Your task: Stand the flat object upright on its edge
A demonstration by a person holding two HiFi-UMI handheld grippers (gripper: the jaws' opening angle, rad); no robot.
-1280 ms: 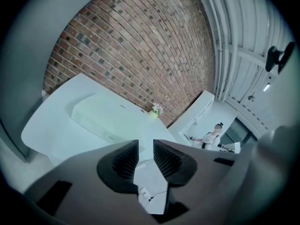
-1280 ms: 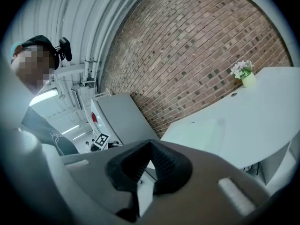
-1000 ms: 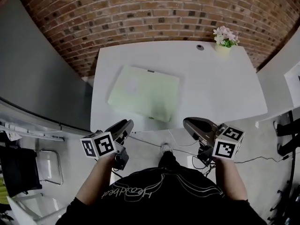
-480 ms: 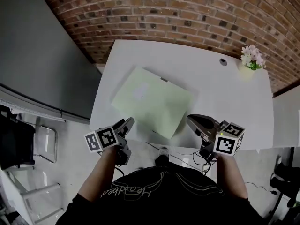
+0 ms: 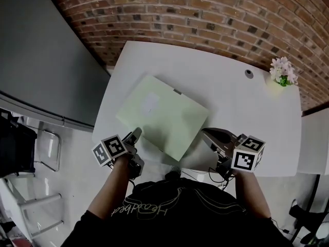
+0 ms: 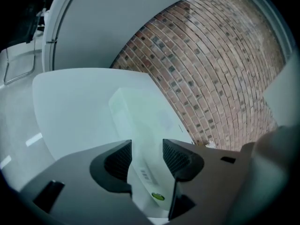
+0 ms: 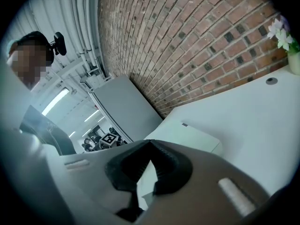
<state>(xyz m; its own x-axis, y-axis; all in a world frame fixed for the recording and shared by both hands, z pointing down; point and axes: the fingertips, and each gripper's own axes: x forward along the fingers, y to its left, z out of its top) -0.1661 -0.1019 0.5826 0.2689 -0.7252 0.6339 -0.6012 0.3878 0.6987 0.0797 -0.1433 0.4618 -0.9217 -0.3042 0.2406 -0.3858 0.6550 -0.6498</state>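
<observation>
The flat object [image 5: 162, 115] is a pale green slab lying flat and askew on the white table [image 5: 231, 96]. My left gripper [image 5: 136, 134] is at its near left edge. In the left gripper view the left gripper [image 6: 146, 149] stands open, and the flat object [image 6: 140, 121] runs up through the gap, its side face with a green sticker low between the pads. I see no pad pressing on it. My right gripper [image 5: 205, 134] hangs shut beside the near right corner. In the right gripper view its tips [image 7: 151, 146] meet, with the flat object [image 7: 187, 135] beyond them.
A small pot of flowers [image 5: 281, 72] and a round grey grommet [image 5: 249, 73] sit at the table's far right. A brick wall runs behind. A grey partition [image 5: 41, 60] stands to the left, with a chair frame [image 5: 46, 148] on the floor below it.
Both grippers have come forward from below the table's near edge. The left one now reaches the flat object's near left edge, the right one its near right corner.
</observation>
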